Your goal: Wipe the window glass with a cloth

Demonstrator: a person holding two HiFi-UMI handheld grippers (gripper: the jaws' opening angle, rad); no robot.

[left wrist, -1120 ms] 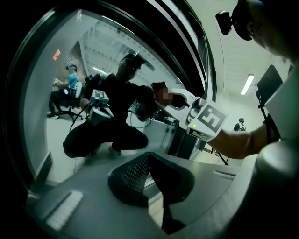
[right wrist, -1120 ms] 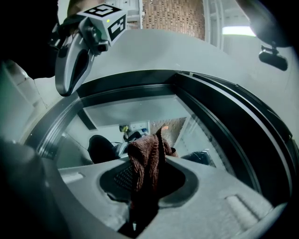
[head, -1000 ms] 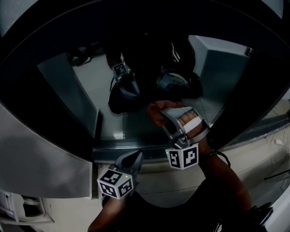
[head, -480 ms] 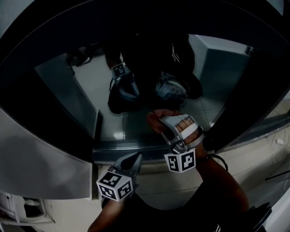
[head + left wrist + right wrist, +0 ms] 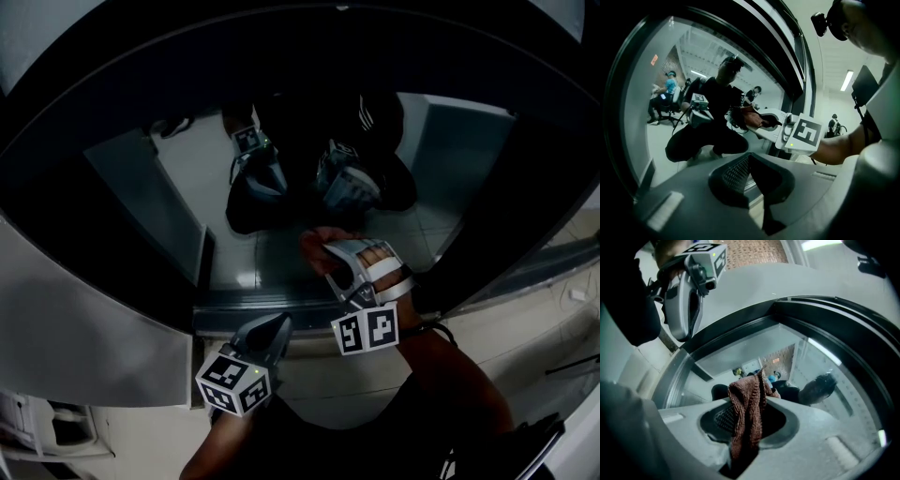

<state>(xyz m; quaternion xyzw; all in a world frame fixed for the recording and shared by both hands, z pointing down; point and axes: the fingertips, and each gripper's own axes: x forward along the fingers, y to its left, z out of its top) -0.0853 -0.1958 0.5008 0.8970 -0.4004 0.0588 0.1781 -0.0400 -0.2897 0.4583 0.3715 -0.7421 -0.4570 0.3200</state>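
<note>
Head view: the right gripper (image 5: 330,255) reaches up to the lower middle of the glass (image 5: 187,192). The left gripper (image 5: 270,330) hangs lower, in front of the bottom frame (image 5: 253,302) and off the pane.
Right gripper view: the jaws are closed on the cloth (image 5: 746,401), a brown knitted rag that bunches up between them and sticks out past the tips towards the glass (image 5: 797,357).
Left gripper view: the jaws of the left gripper (image 5: 750,161) are together with nothing between them. The right gripper (image 5: 771,119) crosses in front with the cloth (image 5: 752,117) at its tip.
Cloth position: at the lower part of the pane, near the bottom frame. It seems to meet its own reflection there, so I judge it is touching the glass, though the dark pictures do not settle that.
Glass state: dark and strongly reflective. No streaks, wet marks or dirt can be made out, so wiped and unwiped areas cannot be told apart.
Done so far: the cloth is gripped and brought to the pane. That much is plain.
Step in hand: by my reading, a wiping pass low on the glass.
Left to do: probably most of the pane. The upper part and both sides lie well away from the cloth, and nothing shows they have been covered.
Left gripper role: idle for now, as it carries nothing and touches nothing.
</note>
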